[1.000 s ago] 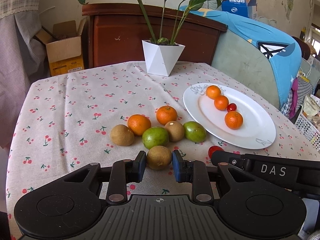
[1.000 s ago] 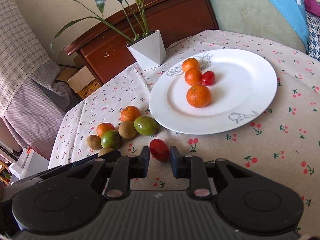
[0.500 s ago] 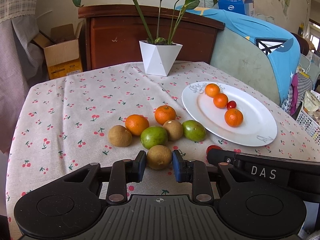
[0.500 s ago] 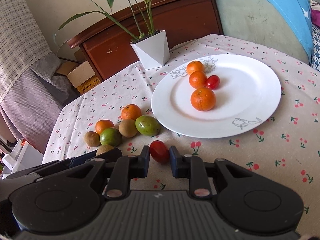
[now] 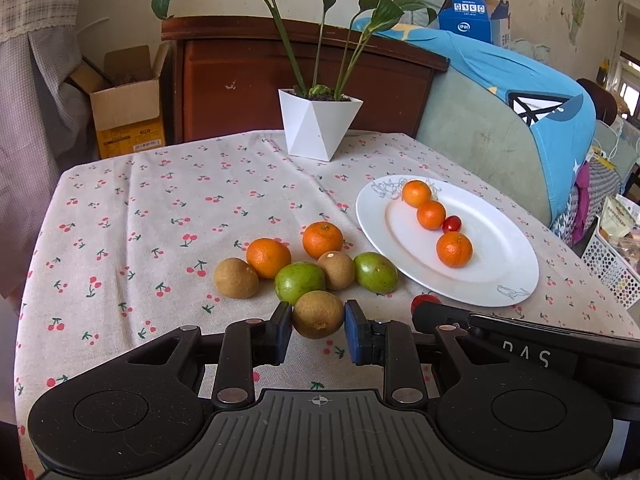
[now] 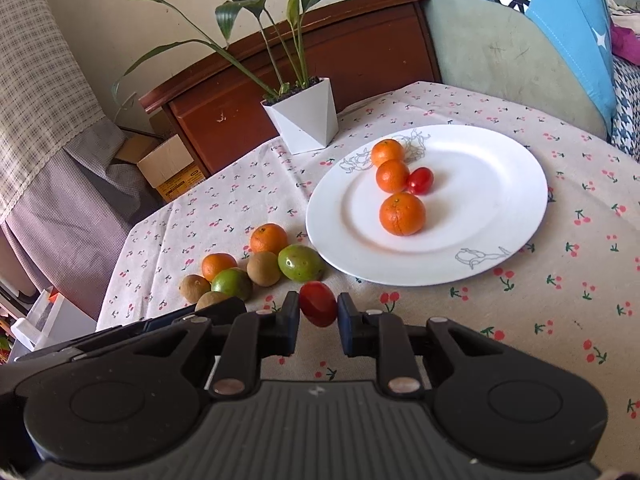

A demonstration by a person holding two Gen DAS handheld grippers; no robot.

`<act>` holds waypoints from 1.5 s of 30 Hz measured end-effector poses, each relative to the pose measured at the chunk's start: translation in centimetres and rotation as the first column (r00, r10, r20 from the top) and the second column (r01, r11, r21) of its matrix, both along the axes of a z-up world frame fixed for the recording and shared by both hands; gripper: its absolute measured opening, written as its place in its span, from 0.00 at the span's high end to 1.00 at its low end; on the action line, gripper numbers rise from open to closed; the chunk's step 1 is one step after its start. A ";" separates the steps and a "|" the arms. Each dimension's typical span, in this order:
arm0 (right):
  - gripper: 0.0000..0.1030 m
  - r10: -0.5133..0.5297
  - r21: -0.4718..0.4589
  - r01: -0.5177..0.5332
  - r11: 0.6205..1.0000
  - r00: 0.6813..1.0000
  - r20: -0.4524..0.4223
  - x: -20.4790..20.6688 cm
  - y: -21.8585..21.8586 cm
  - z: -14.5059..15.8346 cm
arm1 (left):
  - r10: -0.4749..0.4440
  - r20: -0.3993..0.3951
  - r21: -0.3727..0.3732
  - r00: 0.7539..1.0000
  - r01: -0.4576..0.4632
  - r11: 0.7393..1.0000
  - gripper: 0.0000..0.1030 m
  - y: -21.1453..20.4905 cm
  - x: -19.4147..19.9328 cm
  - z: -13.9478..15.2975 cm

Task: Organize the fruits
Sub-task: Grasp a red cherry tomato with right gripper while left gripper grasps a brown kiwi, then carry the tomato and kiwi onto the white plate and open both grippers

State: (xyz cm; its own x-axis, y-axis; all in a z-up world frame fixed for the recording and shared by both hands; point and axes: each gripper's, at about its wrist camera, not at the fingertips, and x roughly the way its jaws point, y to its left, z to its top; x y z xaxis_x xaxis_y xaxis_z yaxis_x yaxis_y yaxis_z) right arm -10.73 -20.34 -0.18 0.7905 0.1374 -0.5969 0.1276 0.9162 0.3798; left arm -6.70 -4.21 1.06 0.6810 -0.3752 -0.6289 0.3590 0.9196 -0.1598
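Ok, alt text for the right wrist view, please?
The right claw is shut on a small red cherry tomato just above the cherry-print tablecloth. Beyond it, a round white plate holds three oranges and another tomato; more oranges, green and brown fruits cluster to its left, before a white potted plant.

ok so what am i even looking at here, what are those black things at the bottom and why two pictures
Each black shape is a handheld two-finger tool with a camera on it; a person holds one in each hand, so you get two views of one table. The left view looks along the left tool, which is shut on a brown kiwi-like fruit. The right view looks along the right tool, shut on a cherry tomato. On the cherry-print cloth lie two tangerines, two green fruits and two more brown fruits. The white plate holds three tangerines and another cherry tomato. A potted plant stands behind.
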 end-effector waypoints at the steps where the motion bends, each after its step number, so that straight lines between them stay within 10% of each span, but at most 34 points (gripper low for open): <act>1: 0.80 -0.001 -0.003 0.001 1.000 1.000 0.004 -0.1 -0.1 0.3 | -0.003 0.004 -0.007 1.000 0.003 1.000 0.75 0.0 -0.1 0.3; 8: 0.80 -0.018 -0.055 0.021 0.998 0.998 0.059 -1.2 -1.5 3.6 | -0.060 0.034 -0.061 0.998 0.062 0.996 0.75 -0.7 -0.2 3.3; 17: 0.80 -0.177 0.105 0.169 0.980 0.981 0.072 -1.8 -6.2 4.3 | -0.145 0.056 -0.036 0.988 0.147 0.989 0.75 -2.7 1.2 5.5; 45: 0.77 -0.291 0.141 0.288 0.947 0.957 -0.003 1.1 -8.3 0.4 | -0.120 -0.056 -0.047 0.991 0.117 0.992 0.66 -7.5 5.9 1.0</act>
